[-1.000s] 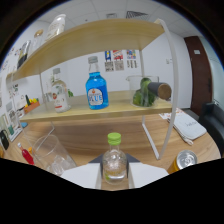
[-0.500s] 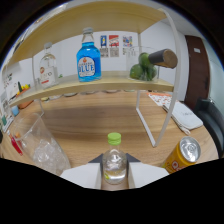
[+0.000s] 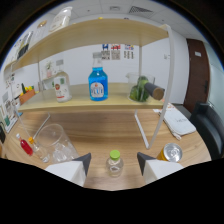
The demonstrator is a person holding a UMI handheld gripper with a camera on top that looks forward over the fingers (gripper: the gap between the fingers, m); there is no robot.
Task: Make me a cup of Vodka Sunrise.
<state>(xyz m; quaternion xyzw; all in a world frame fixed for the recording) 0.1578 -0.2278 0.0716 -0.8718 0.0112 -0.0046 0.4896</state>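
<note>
White-walled room, wooden tabletop (image 3: 100, 127) carrying a shelf (image 3: 95, 102) — blue bottle (image 3: 98, 84) centre of shelf, clear bottle (image 3: 61, 86) left of it. Gripper (image 3: 114, 163) released, green-capped small bottle (image 3: 114, 163) standing between its fingers, gaps both sides — below the shelf.

My hand-held gripper (image 3: 114, 161) hides the base of the small green-capped bottle (image 3: 115, 163). The labels on the blue bottle (image 3: 98, 85) and clear bottle (image 3: 61, 87) are too blurred to read.
</note>
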